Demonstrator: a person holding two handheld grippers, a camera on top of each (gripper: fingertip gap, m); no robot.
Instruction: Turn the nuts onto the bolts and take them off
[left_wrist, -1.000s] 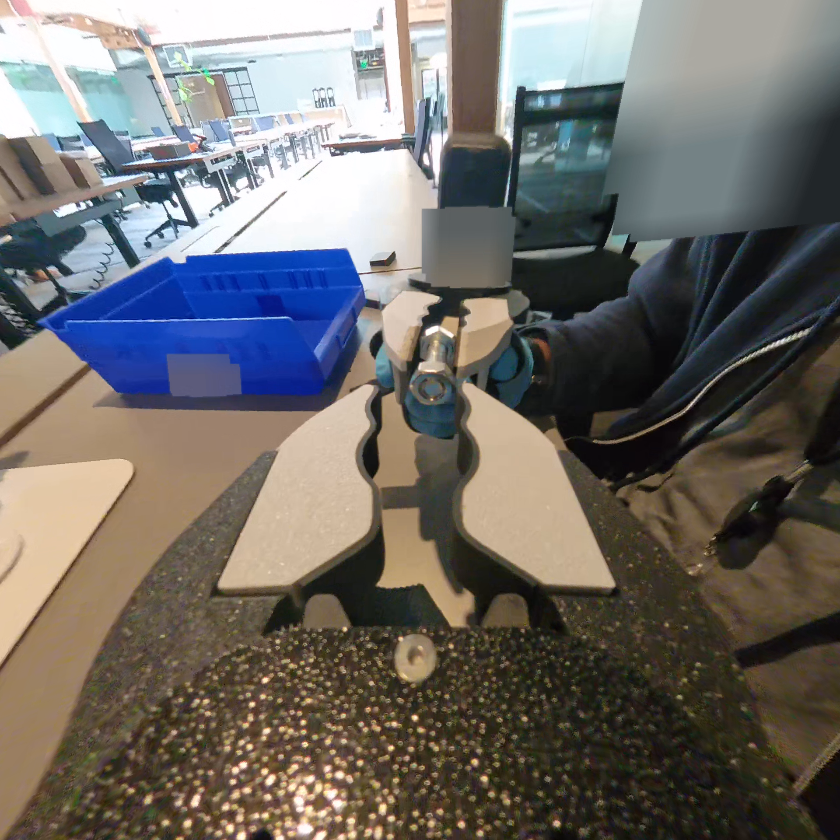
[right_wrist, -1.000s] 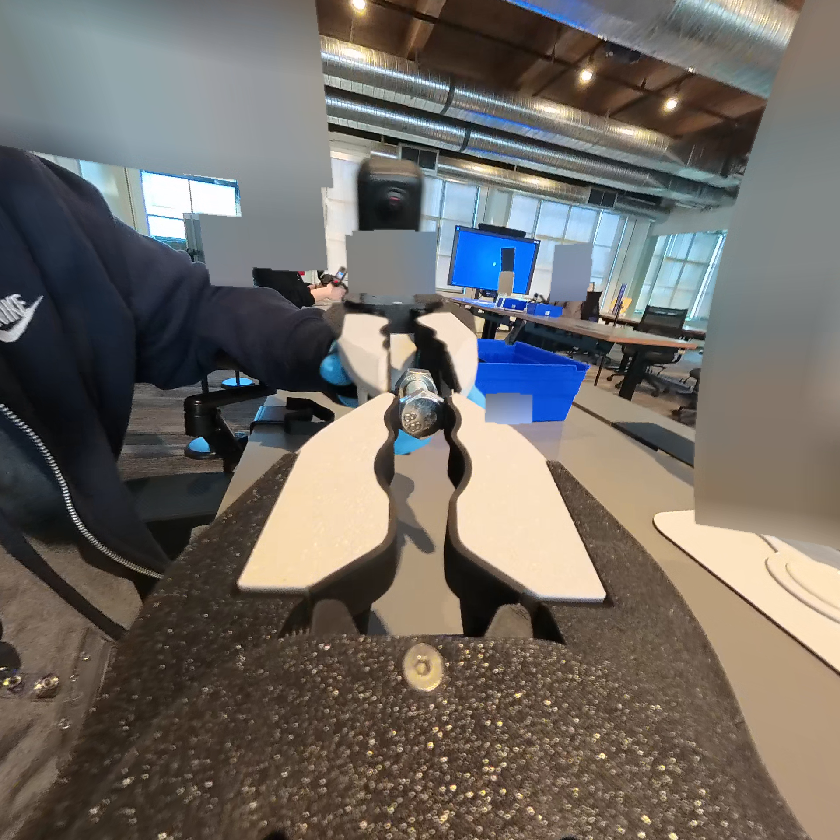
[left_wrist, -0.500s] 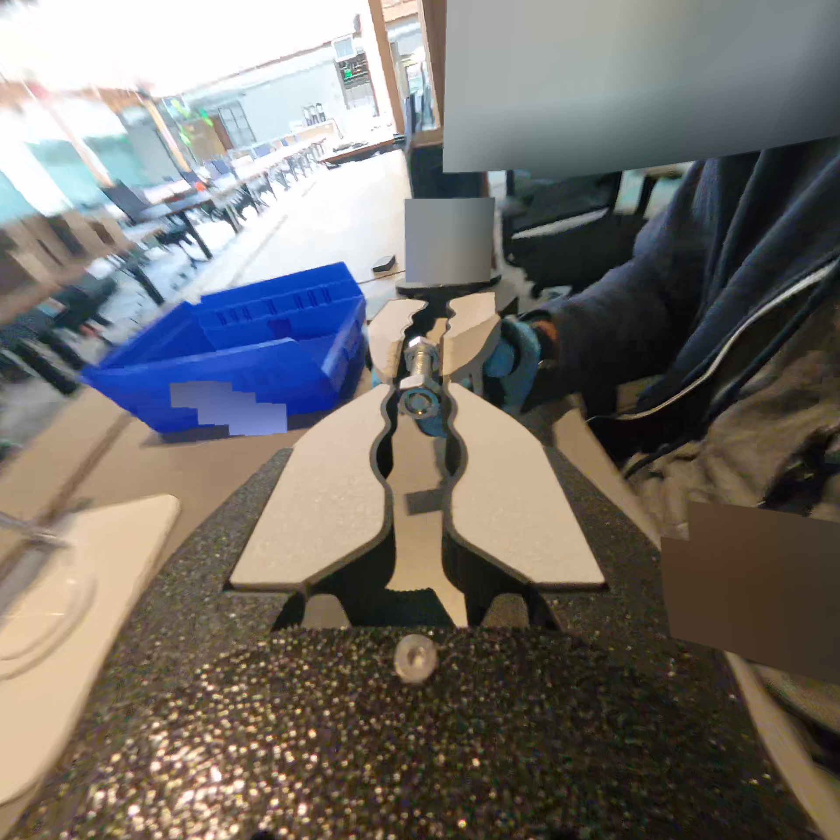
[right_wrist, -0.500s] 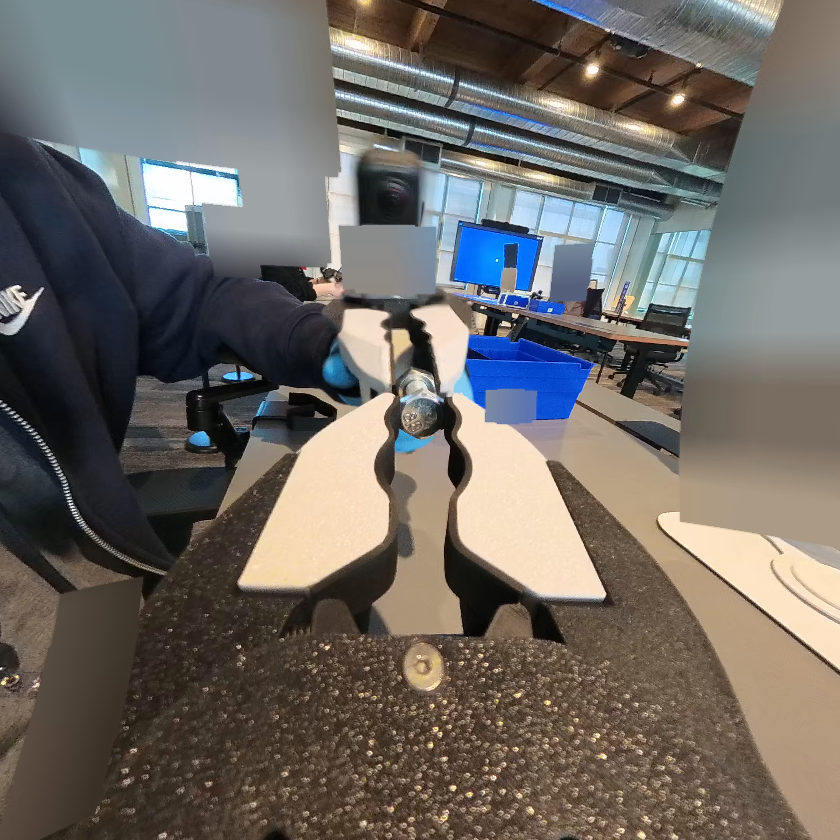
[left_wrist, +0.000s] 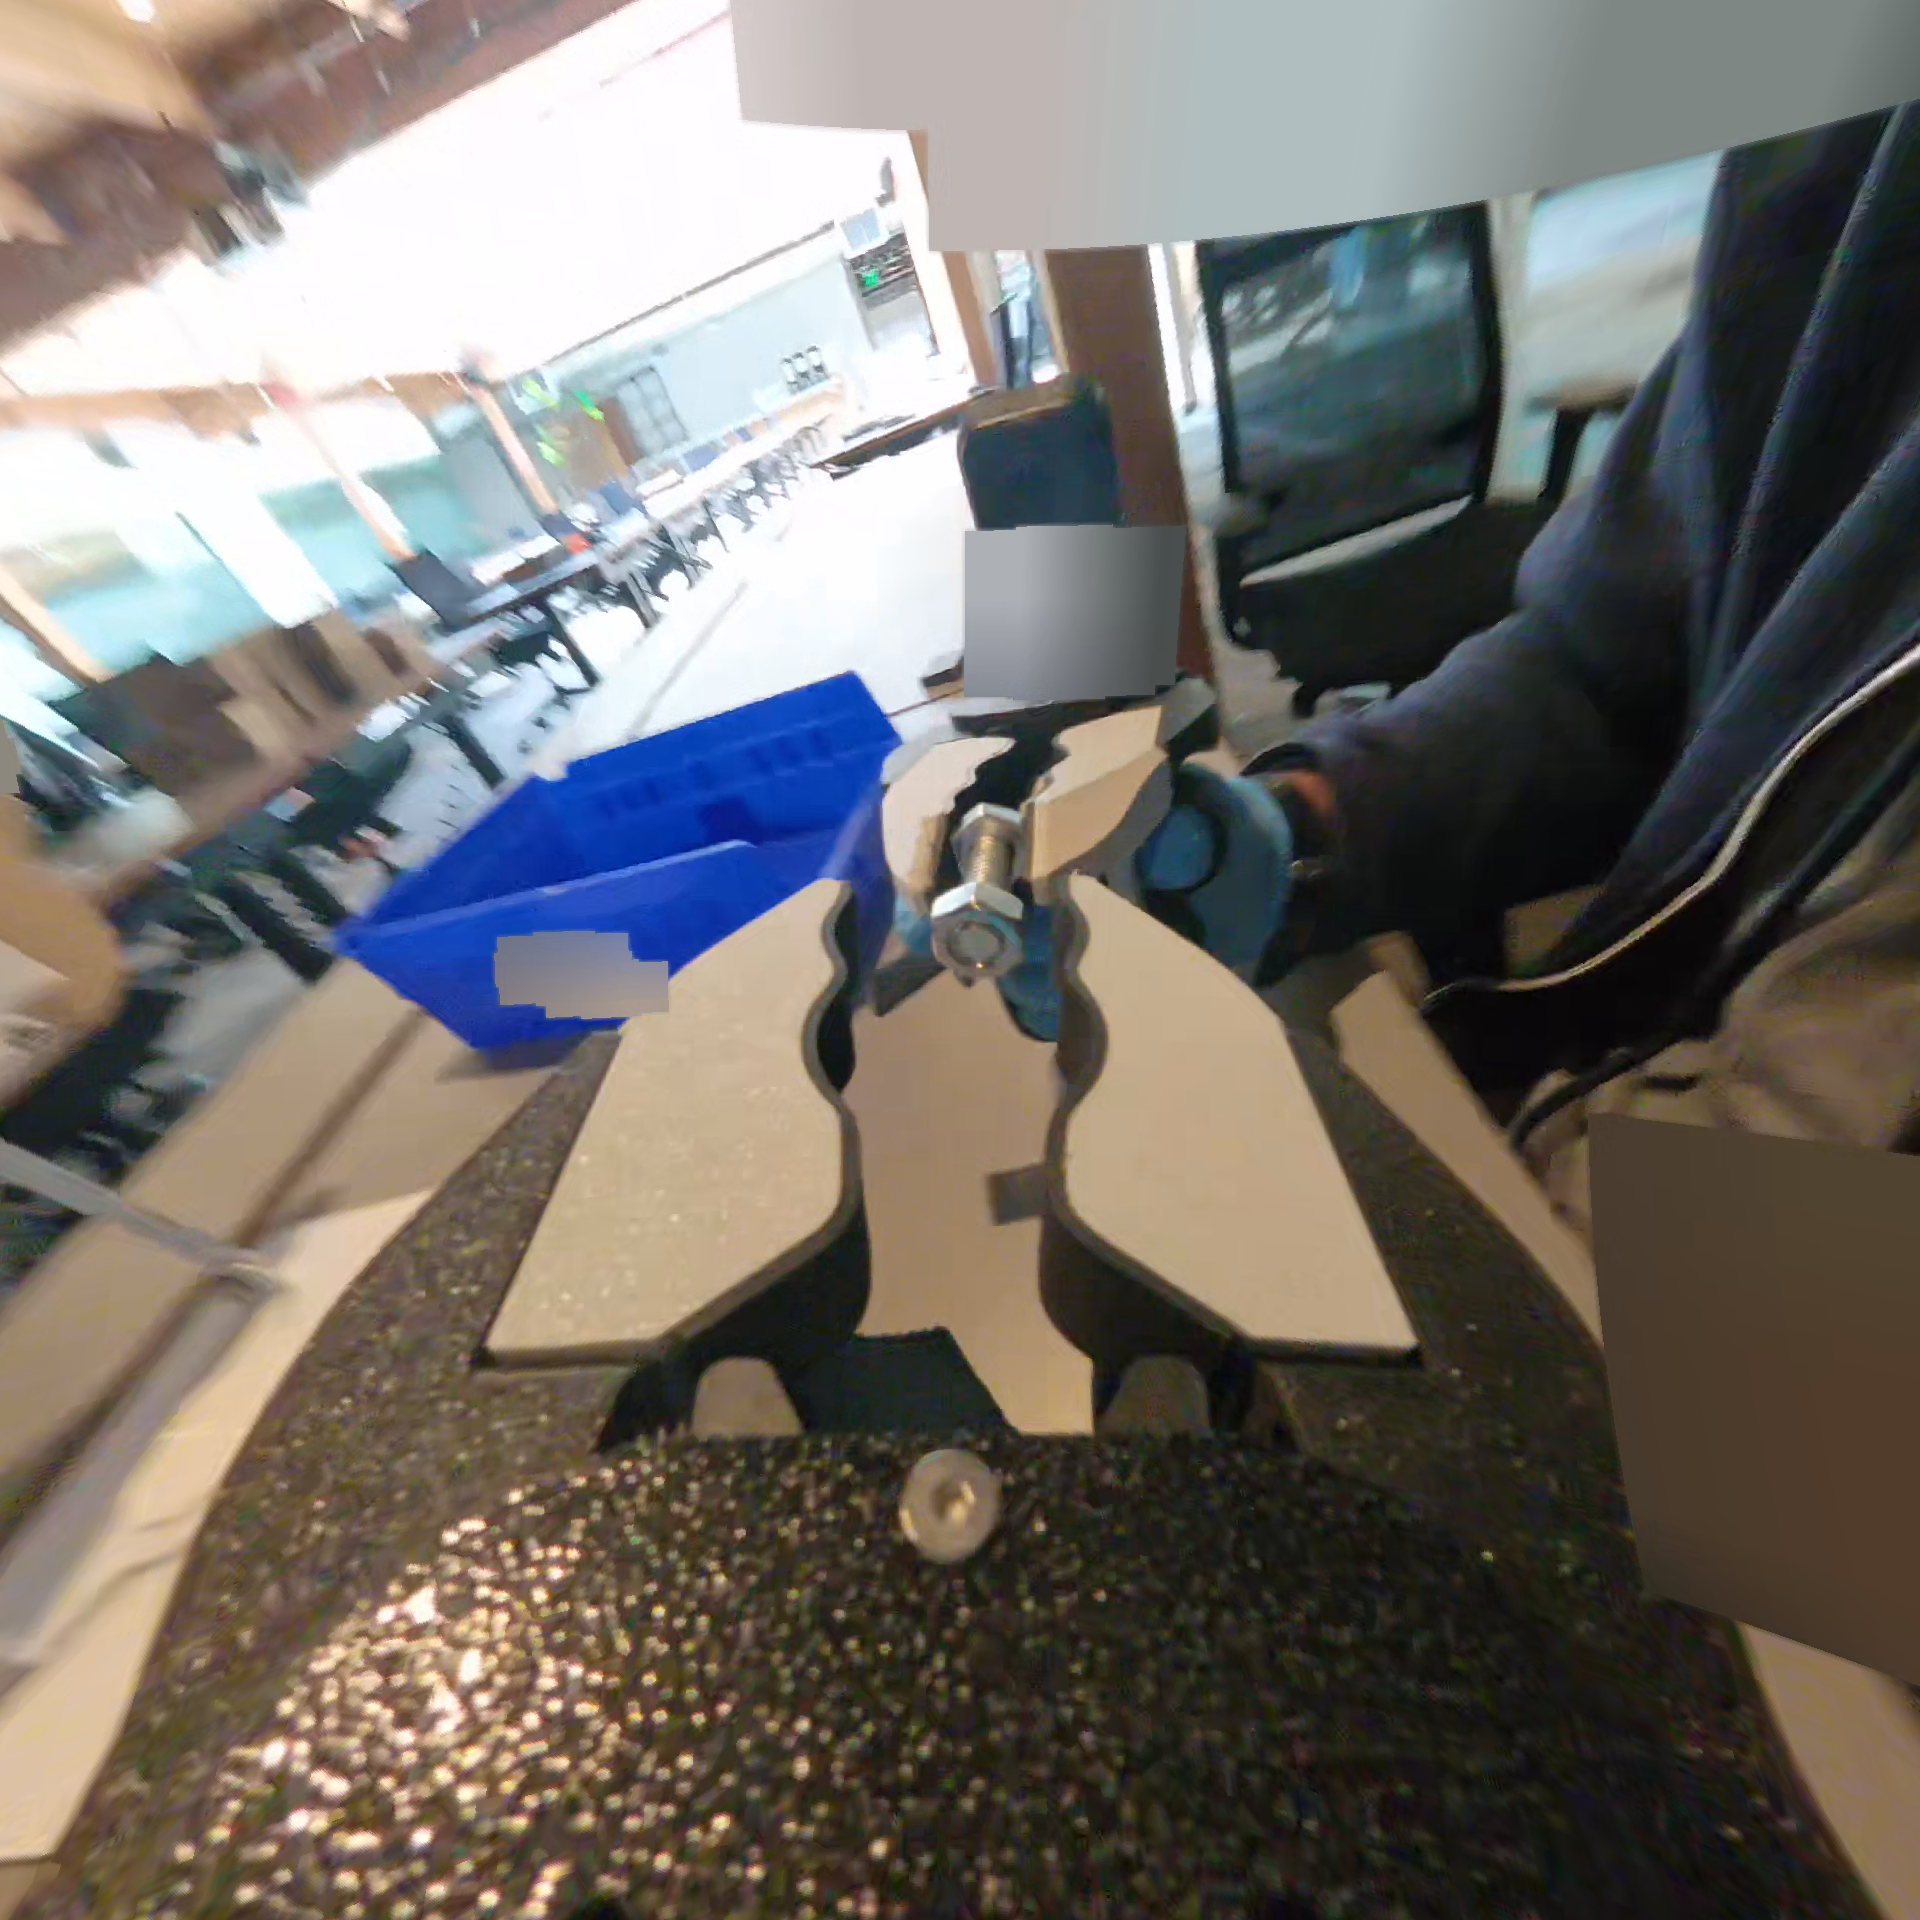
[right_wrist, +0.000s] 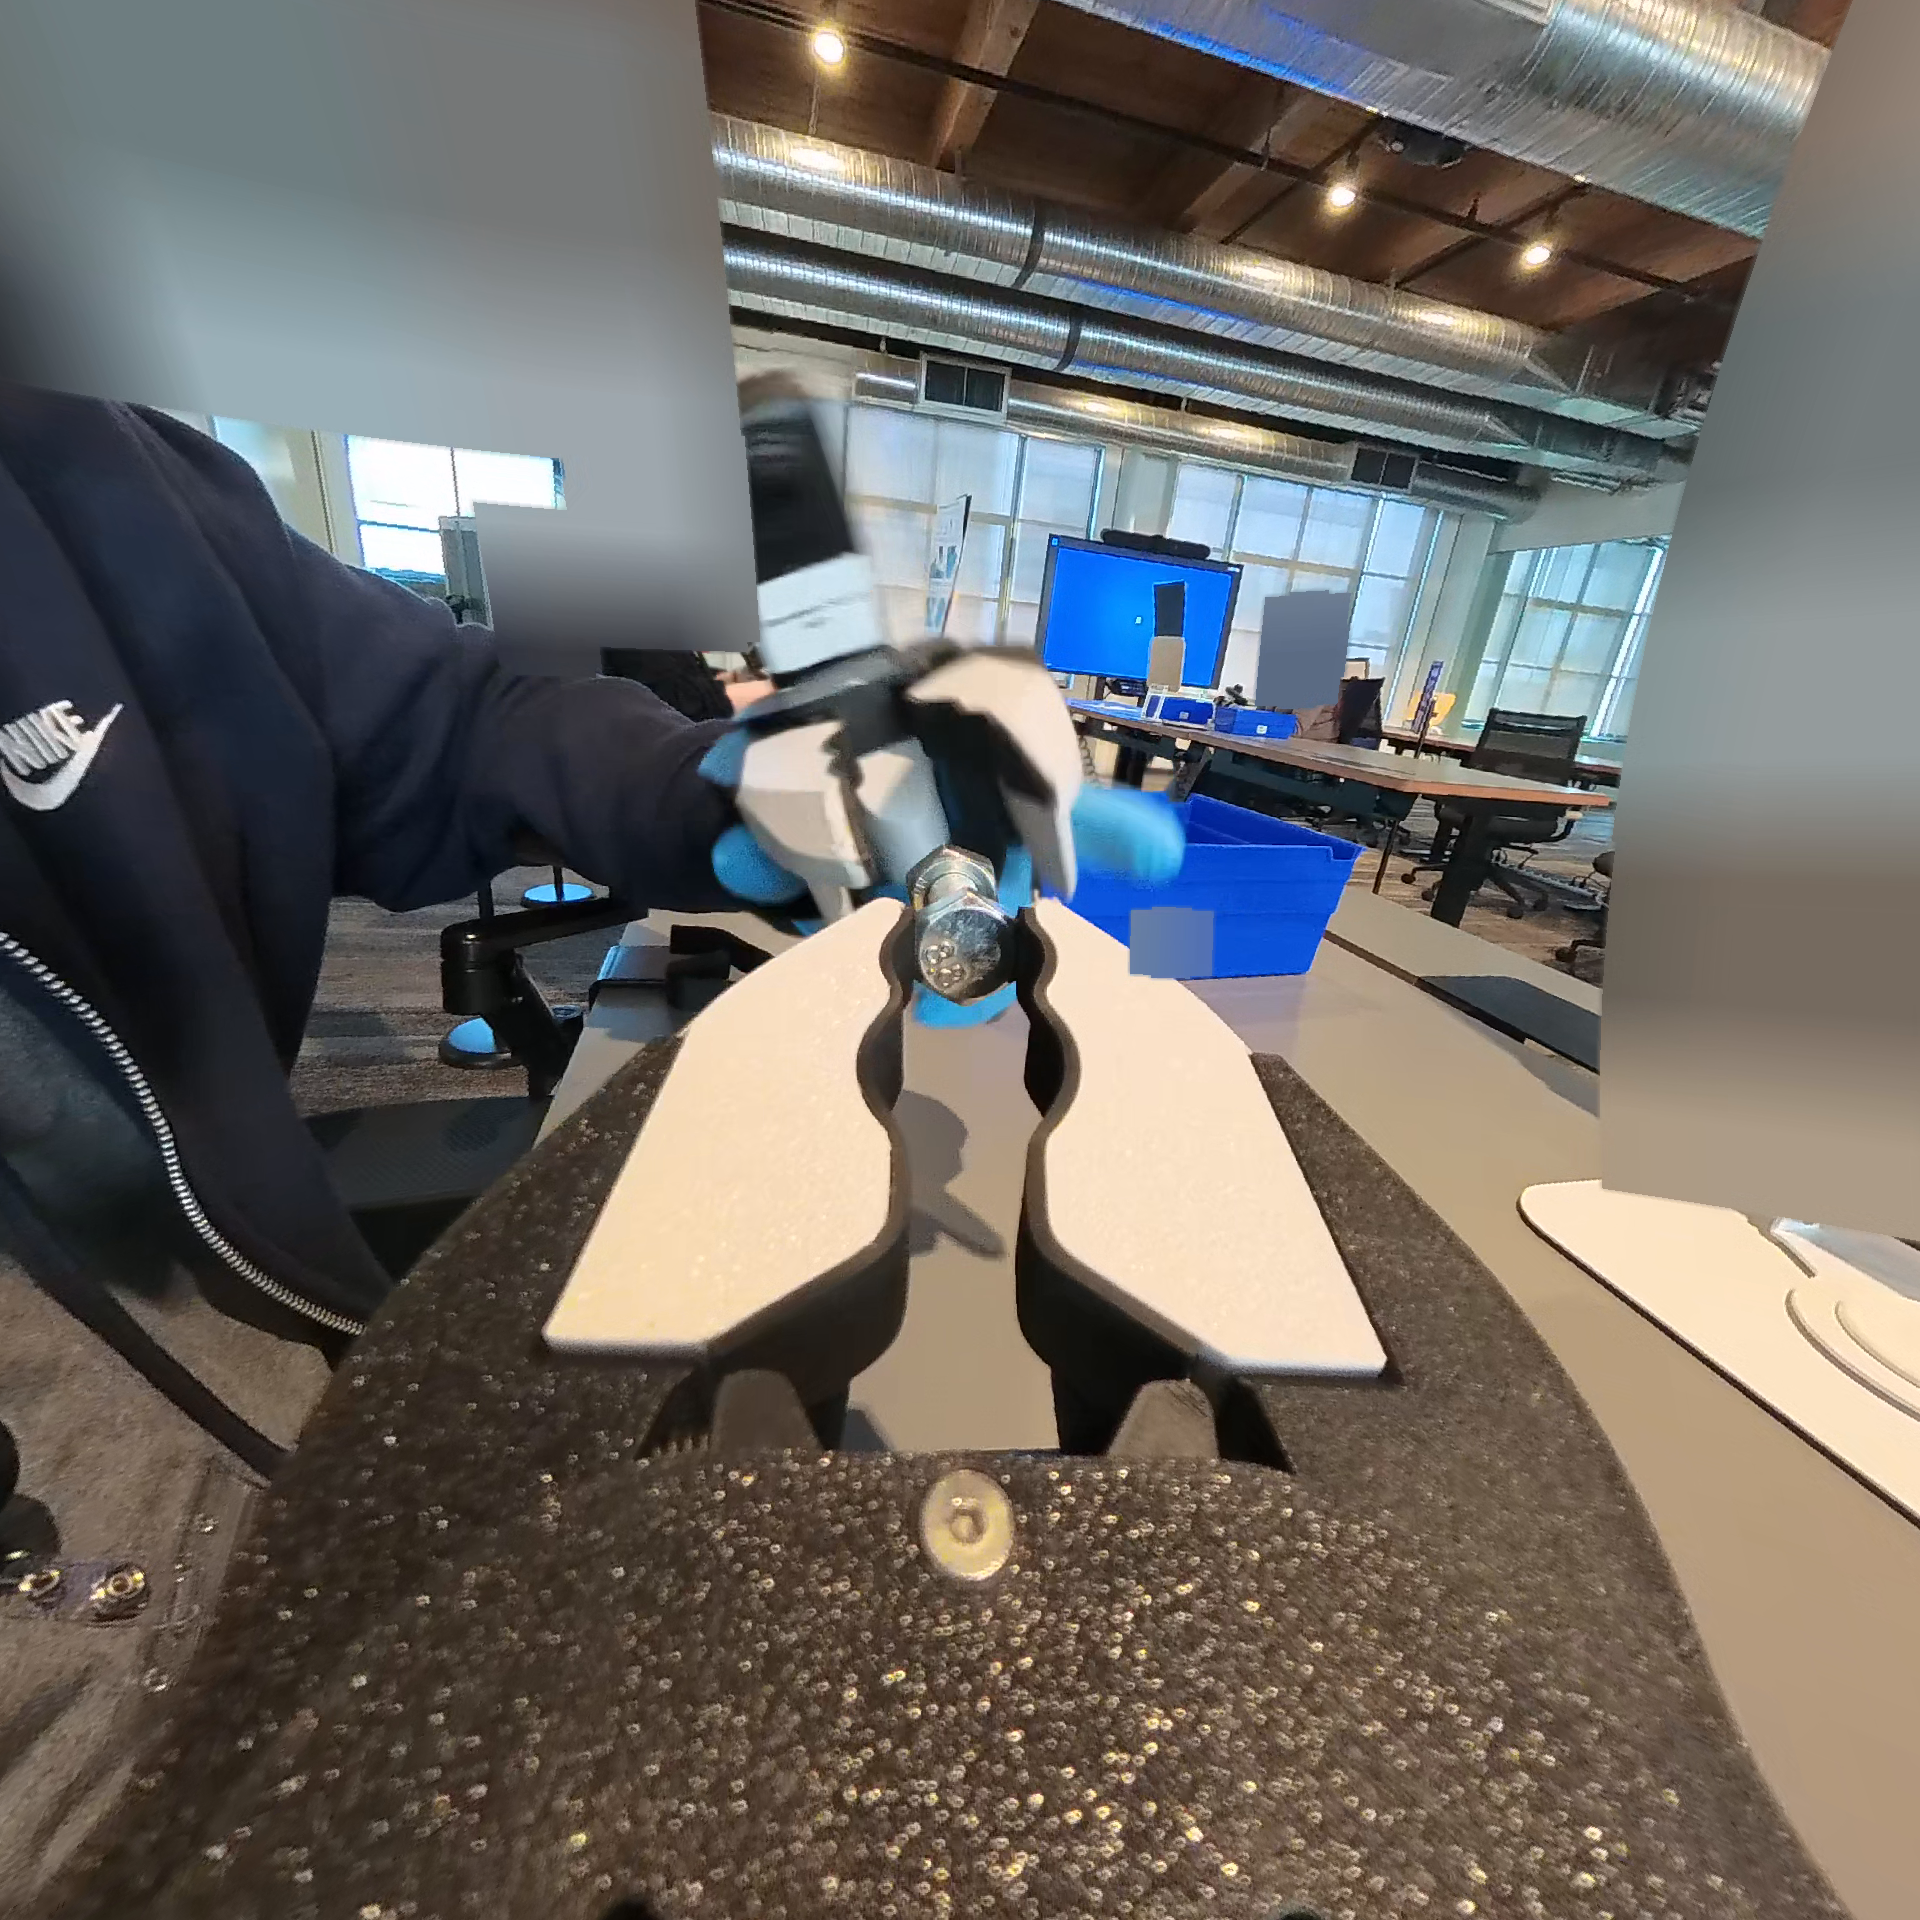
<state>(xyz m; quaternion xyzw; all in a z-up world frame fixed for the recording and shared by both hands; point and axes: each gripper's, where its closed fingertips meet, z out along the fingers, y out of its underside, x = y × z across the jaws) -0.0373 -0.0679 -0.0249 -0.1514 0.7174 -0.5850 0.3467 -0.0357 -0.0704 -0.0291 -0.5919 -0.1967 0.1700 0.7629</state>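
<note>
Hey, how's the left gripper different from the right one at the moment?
The left gripper is open, with a gap on either side of the nut; the right gripper is shut on the head of the bolt. The left one faces the nut end, the right one the head end. Both have pale grey fingers and point at each other.

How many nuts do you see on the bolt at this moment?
1. The nut sits on the threaded end of the bolt, between the fingertips of the left gripper. More may lie hidden in the blue bin.
</note>
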